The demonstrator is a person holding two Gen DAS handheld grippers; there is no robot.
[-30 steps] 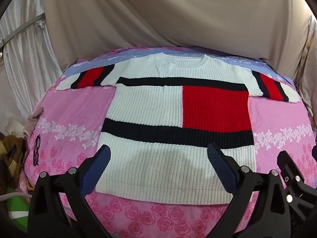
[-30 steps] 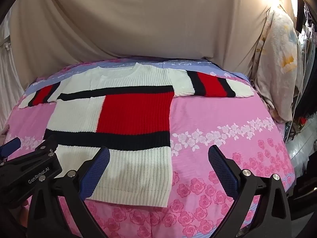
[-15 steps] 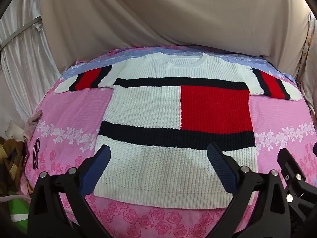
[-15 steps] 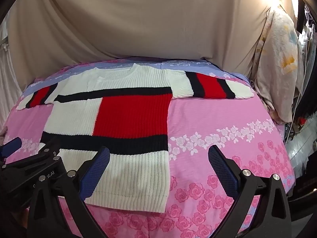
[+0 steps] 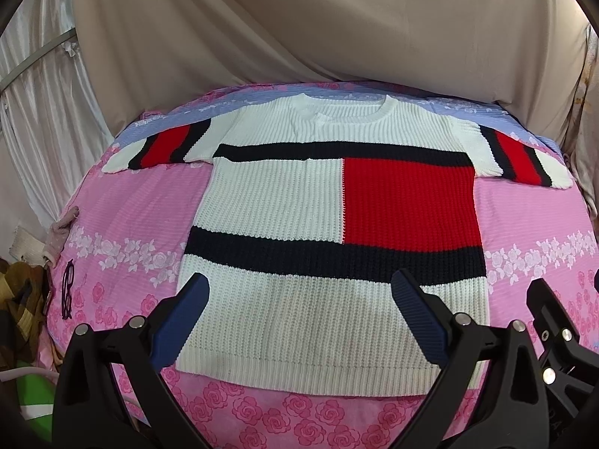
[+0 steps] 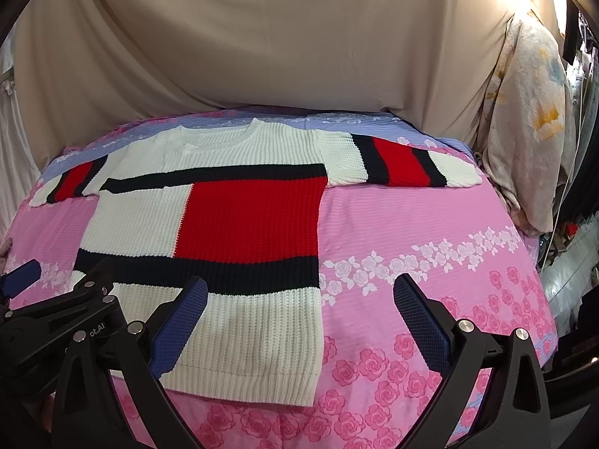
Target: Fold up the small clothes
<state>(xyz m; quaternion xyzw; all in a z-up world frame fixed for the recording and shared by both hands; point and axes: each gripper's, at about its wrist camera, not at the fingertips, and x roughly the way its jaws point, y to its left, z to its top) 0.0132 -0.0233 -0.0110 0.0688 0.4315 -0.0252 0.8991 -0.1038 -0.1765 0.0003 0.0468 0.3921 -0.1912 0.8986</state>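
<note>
- Though it lies flat on the bed point(image 5: 142, 202), the sweater point(image 5: 284, 202) looks soft, thick and floppy.
- Best pinched at its hem corners.
- Left gripper point(image 5: 299, 321) and right gripper point(image 6: 299, 321) hover near that hem, jaws spread, empty.

Count: one knit sweater point(image 5: 299, 202), one pair of glasses point(image 5: 67, 289), my two tongs point(image 5: 299, 321) point(image 6: 299, 321).

Both wrist views from the bed's near edge, sharing the sweater point(image 5: 333, 247).
</note>
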